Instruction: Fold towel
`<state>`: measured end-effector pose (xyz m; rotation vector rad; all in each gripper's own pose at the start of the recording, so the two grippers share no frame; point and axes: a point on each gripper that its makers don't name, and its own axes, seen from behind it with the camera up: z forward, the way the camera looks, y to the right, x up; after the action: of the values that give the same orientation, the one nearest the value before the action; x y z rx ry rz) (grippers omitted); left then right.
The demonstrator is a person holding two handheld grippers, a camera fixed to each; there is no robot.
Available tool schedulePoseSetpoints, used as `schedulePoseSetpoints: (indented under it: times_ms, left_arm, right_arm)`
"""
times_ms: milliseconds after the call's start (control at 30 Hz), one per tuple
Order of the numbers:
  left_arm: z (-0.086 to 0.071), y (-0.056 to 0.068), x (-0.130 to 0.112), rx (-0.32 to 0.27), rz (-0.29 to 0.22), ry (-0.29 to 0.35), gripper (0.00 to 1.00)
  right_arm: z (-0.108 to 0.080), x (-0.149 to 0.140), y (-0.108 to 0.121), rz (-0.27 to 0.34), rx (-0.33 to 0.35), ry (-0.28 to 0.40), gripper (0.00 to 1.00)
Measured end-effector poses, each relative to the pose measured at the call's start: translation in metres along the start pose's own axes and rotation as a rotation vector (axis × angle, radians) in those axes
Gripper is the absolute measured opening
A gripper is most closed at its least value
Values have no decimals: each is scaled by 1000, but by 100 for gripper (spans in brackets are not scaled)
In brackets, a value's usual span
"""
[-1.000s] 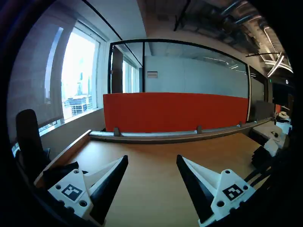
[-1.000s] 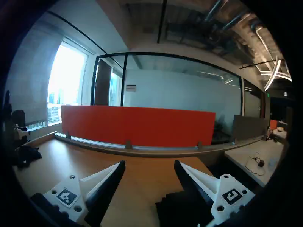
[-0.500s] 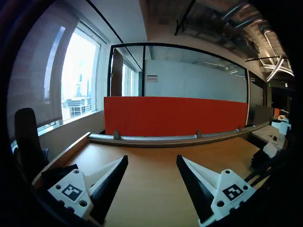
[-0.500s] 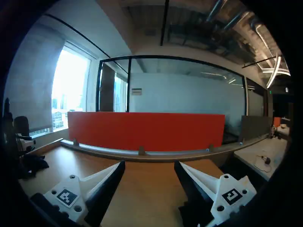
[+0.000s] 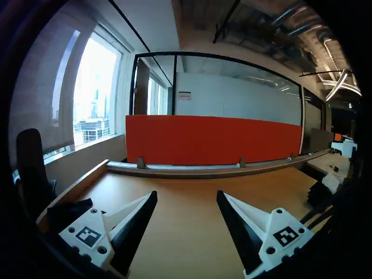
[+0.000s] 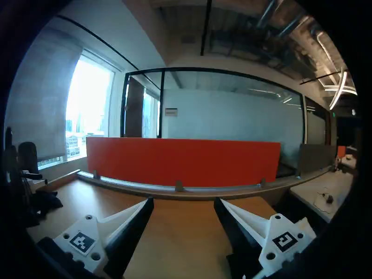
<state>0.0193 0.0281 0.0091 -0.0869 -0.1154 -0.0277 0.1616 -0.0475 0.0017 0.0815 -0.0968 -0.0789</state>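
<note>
Both pairs of tongs were held low over the bare wooden counter point(image 5: 195, 232), pointing toward its far side. The left tongs point(image 5: 186, 193) stood wide apart with nothing between the fingers, only the counter top showing in the gap. The right tongs point(image 6: 183, 200) were likewise spread and gripped nothing. In the left gripper view a dark crumpled cloth, the towel point(image 5: 65, 211) as far as I could tell, lay at the left edge of the counter, just behind the left finger and partly hidden by it, touched by neither pair. In the right gripper view a dark lump of the same kind sat far to the left on the counter, well apart from the right tongs. A dark shape point(image 6: 237, 265) showed low at the near edge beside the right tongs' right finger, too cut off to name. Along the far side of the counter ran an orange divider point(image 5: 209, 139), with a glass wall behind it. A bright window point(image 5: 95, 107) was on the left, and a black chair point(image 5: 28, 162) stood near it.
</note>
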Motion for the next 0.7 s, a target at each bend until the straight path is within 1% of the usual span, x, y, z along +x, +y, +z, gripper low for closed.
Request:
schedulePoseSetpoints:
  times_ms: [100,300,700]
  left_arm:
    - [0,0,-4,-5,1,16,94]
    - [0,-3,-15,-2,6,44,94]
    - [-3,-11,-52,35,57,90,94]
  right_arm:
    - [-2,3,-5,-6,2,4,100]
    - [-4,0,-12,-13,2,5,100]
    - [-10,-15,-28,24,18,3,100]
